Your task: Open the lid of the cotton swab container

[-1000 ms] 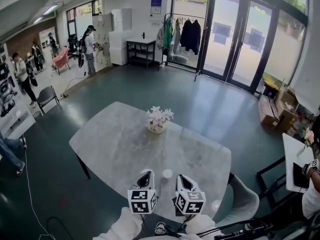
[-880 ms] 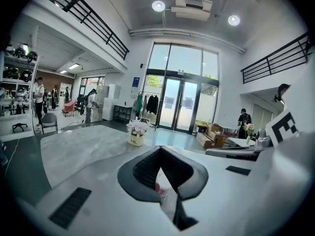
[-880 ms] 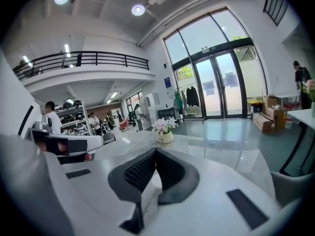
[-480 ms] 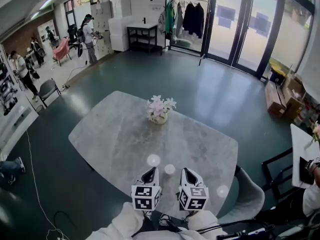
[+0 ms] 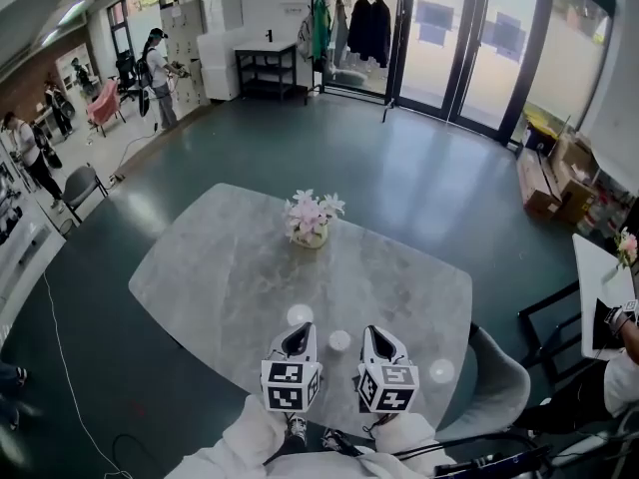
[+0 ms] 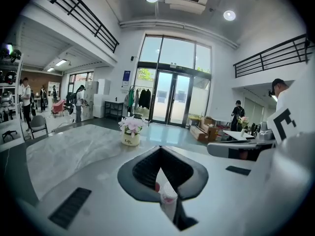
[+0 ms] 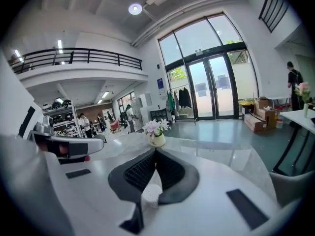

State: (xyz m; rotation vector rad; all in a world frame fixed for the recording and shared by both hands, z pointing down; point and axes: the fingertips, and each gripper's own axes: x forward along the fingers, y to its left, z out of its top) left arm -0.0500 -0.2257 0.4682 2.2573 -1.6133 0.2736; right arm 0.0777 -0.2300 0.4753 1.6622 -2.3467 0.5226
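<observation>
Approach stage judged. Small white cylindrical cotton swab container (image 5: 339, 340) untouched between left gripper (image 5: 298, 336) and right gripper (image 5: 373, 338); both jaws closed, empty. Opening needed next.

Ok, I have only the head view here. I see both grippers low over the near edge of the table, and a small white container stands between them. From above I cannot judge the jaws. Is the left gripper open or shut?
Observer: Shut. In the left gripper view, the two jaw tips of the left gripper meet in a point, with no gap between them.
Operator: Thank you. And the right one, is it the same?
Observer: Yes. In the right gripper view, the right gripper also has its jaw tips pressed together, so it is shut too.
</observation>
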